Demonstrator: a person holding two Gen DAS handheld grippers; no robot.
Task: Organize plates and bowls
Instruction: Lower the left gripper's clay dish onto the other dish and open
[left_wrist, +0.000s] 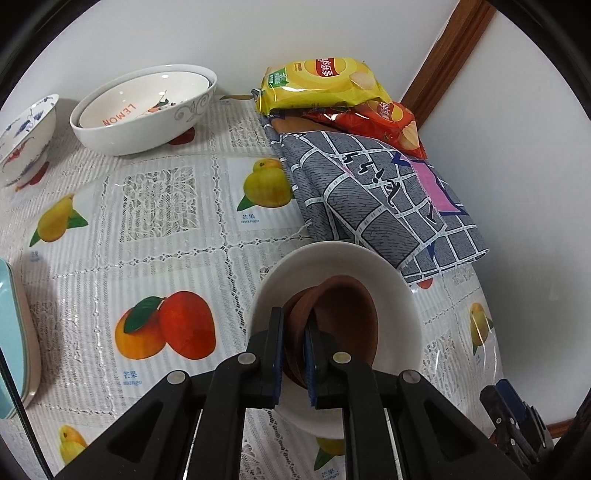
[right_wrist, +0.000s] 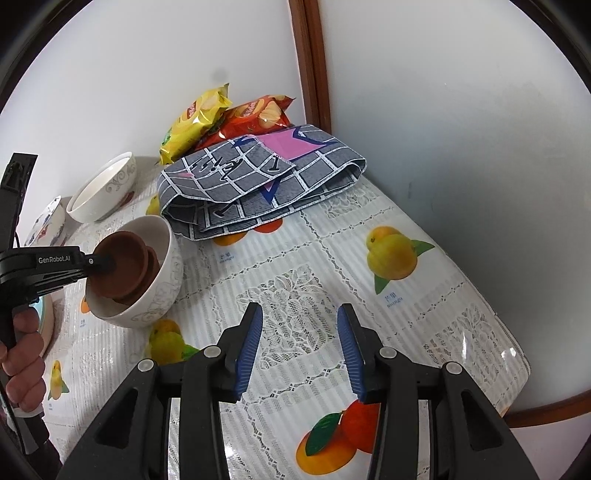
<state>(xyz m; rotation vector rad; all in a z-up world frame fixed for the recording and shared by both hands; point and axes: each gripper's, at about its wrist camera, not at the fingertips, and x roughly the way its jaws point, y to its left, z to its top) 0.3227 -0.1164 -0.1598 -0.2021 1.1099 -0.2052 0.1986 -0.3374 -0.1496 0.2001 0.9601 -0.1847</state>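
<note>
wall (right_wrist: 461, 110): white | trim (right_wrist: 312, 62): brown wood | tablecloth (right_wrist: 295, 295): fruit-print lace

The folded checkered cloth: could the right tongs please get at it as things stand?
Probably yes: the right tongs are open and empty, and only bare tablecloth lies between them and the folded checkered cloth.

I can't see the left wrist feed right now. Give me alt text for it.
The left gripper, jaws shut on the rim of stacked brown clay bowls, holds them inside a white ceramic bowl on the fruit-print tablecloth. Behind lie a folded grey checked cloth and more nested white bowls.
</note>
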